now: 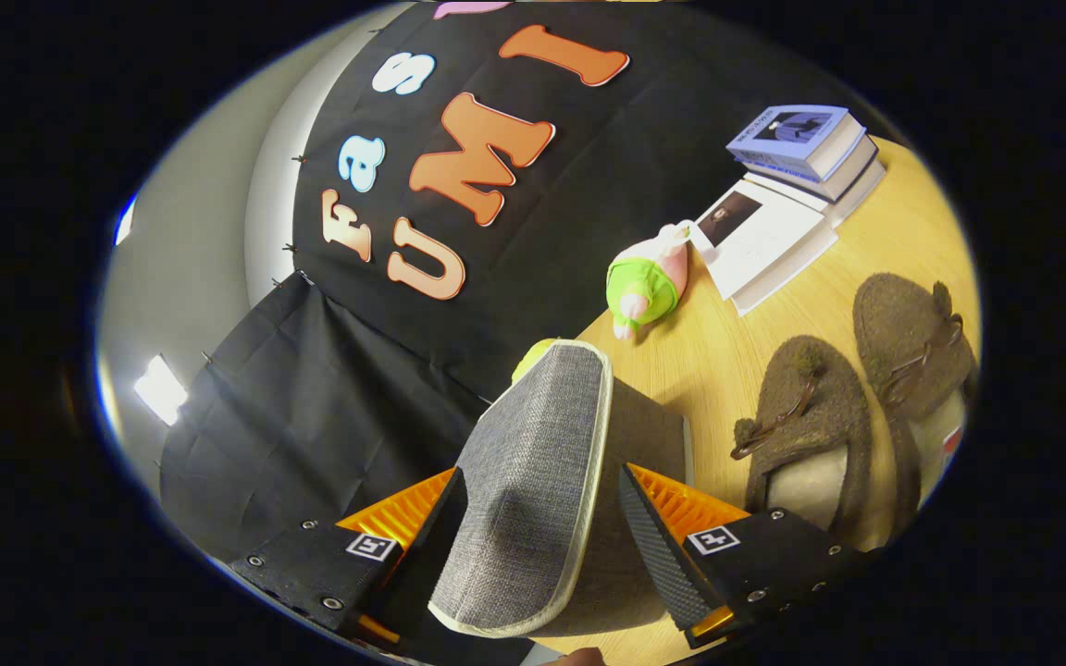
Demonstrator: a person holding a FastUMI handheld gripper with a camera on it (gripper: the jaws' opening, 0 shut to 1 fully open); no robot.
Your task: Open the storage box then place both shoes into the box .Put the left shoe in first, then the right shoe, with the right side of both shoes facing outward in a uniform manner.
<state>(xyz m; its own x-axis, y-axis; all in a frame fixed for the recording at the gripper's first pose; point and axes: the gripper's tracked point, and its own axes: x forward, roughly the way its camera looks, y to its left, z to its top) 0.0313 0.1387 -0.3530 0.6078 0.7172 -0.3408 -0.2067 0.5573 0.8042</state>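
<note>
The opening step is judged to be in hand: the grey fabric lid (533, 462) of the storage box (649, 435) is being held raised on edge between the fingers of the gripper (542, 518). The fingers are being kept at a moderate spread, one on each side of the lid; whether both are pressing on the fabric cannot be told, since a gap seems to be showing beside the right finger.

To the right of the lid, a dark inner face of the box is being exposed, and just beyond the lid's top a yellow-green object (533, 356) is being partly hidden. Farther off, near the booth wall, a plush toy in a green top (646, 282) is lying on the wooden table (718, 351). Far right of it, an open book (764, 240) and a stack of books (806, 143) are resting.

On the near right, well apart from the fingers, the two brown felt slippers (815, 416) (912, 342) are lying side by side, not yet loaded.

The next move is judged to call for the lid being swung fully back and released so that it is staying open, before the left slipper is fetched.
</note>
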